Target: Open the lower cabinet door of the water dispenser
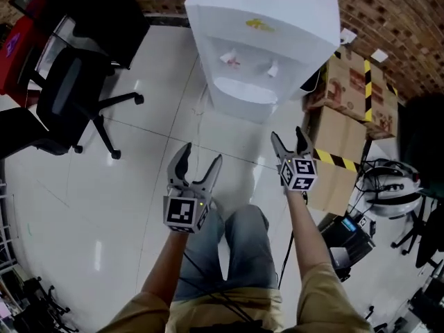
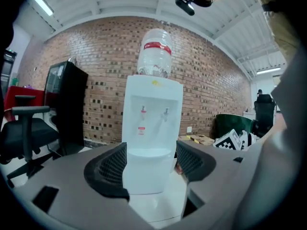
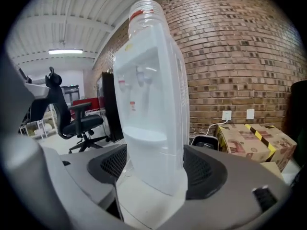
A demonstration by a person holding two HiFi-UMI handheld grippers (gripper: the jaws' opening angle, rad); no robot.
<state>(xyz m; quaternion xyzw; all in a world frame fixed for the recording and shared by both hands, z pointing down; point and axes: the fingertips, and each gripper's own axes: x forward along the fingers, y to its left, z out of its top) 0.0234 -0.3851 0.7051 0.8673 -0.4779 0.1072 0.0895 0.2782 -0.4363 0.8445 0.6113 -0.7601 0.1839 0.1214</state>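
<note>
Against the brick wall stands the tall white plastic water dispenser, well clear of the left gripper and right gripper, both gaping and empty. Reaching in too high risks bumping the taps and missing its lower door.

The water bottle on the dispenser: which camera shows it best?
Left gripper view: the water bottle shows whole, red band clear. The right gripper view shows it paler, from the side; the head view cuts nearly all of it off.
</note>
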